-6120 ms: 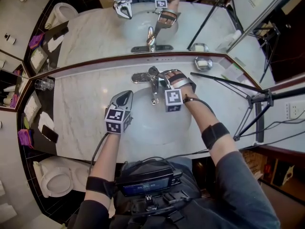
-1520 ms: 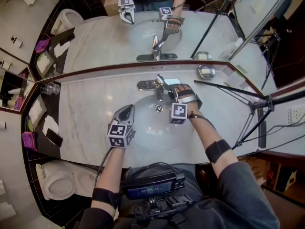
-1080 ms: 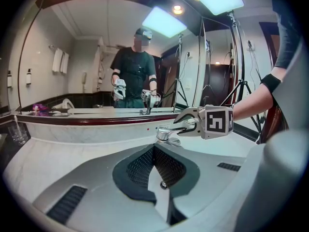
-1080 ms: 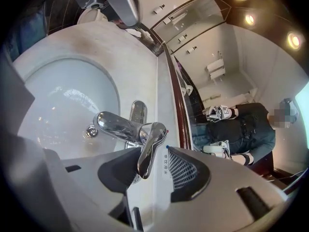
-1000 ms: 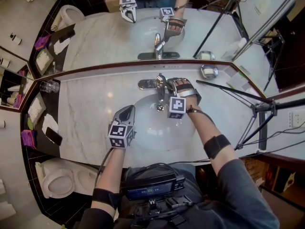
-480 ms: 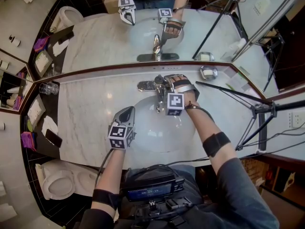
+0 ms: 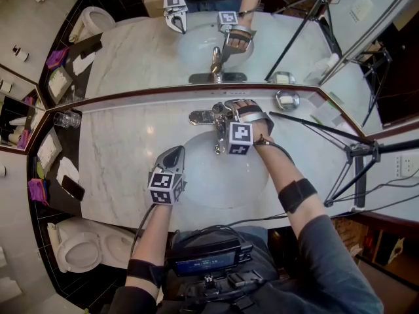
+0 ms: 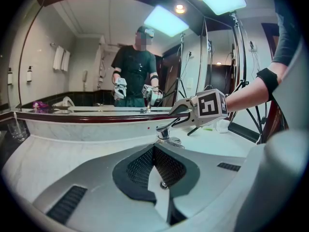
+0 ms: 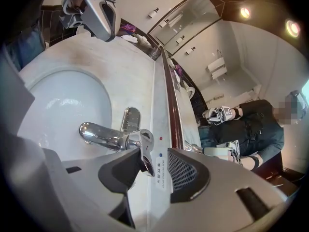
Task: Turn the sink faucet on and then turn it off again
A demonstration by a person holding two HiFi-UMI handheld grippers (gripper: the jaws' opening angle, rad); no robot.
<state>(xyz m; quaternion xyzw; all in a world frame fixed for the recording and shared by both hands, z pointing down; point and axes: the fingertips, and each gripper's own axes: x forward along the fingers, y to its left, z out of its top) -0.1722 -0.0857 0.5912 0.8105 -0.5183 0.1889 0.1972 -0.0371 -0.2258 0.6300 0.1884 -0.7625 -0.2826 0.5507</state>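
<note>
Chrome faucet lever [image 9: 146, 150] sits between the right gripper's [image 9: 154, 168] open jaws, close to one pad. Left gripper [image 8: 155, 151] jaws closed, empty, by the sink [image 7: 213, 185] rim.

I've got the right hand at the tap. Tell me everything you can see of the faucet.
The faucet is shiny chrome, a single-lever type on a long base plate. It sits on the marble counter behind the white basin. Its spout reaches out over the basin, and no stream of water shows. Its lever stands between the open jaws of the right hand-held gripper, close against one jaw, not clamped.
</note>
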